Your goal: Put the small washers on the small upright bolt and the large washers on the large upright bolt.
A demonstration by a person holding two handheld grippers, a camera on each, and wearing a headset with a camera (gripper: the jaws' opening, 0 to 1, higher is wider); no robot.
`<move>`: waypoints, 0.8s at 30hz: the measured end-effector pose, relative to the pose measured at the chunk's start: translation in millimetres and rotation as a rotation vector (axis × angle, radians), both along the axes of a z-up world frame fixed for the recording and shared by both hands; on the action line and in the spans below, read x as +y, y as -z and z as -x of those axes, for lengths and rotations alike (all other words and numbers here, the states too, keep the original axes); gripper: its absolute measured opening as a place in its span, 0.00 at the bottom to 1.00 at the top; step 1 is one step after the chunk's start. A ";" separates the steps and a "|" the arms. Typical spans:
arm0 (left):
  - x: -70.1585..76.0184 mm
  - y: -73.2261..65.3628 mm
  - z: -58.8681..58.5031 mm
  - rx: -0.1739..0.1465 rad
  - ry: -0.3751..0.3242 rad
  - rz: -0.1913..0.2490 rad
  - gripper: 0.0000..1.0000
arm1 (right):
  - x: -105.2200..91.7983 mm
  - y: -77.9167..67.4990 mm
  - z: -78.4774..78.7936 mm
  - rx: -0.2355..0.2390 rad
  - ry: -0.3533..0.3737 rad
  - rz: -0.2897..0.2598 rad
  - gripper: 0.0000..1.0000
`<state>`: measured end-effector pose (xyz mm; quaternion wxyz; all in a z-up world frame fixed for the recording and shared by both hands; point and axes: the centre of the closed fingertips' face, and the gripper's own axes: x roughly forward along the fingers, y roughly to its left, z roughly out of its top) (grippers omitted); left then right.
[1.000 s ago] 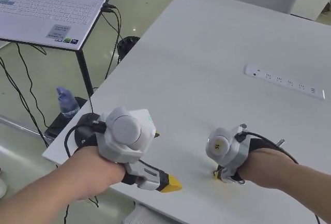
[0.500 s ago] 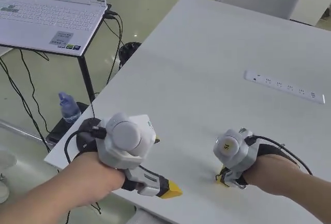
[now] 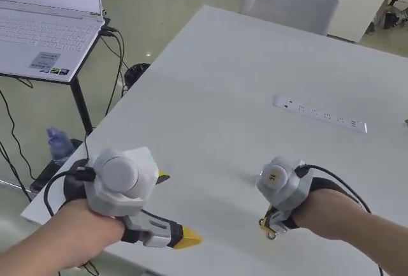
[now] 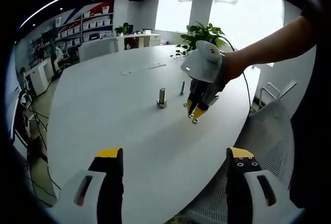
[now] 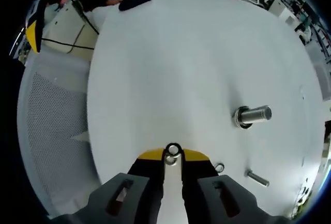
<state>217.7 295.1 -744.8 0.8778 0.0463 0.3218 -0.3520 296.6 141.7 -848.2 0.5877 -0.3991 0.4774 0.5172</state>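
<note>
My right gripper (image 5: 172, 158) is shut on a small metal washer (image 5: 172, 150), held just above the white table (image 5: 170, 58). To its right the large bolt (image 5: 252, 115) stands upright with a washer at its base. The thin small bolt (image 5: 257, 178) stands nearer, with a loose small washer (image 5: 220, 168) lying beside it. In the left gripper view the right gripper (image 4: 196, 113) hangs in front of the large bolt (image 4: 162, 98) and the small bolt (image 4: 183, 88). My left gripper (image 4: 175, 157) is open and holds nothing, near the table's front edge (image 3: 173, 209).
A white power strip (image 3: 319, 113) lies on the table (image 3: 223, 78) at the far right. A laptop (image 3: 44, 34) sits on a stand to the left, with cables and a water bottle (image 3: 58, 143) on the floor. A chair (image 3: 290, 5) stands at the far end.
The head camera has swung, shifting the whole scene. The gap between the two grippers has widened, and the washer now shows under the right gripper's tips.
</note>
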 end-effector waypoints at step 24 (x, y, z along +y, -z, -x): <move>-21.9 13.7 -2.7 0.012 0.015 -0.022 0.97 | -92.9 -17.8 -38.3 -0.036 0.097 0.001 0.12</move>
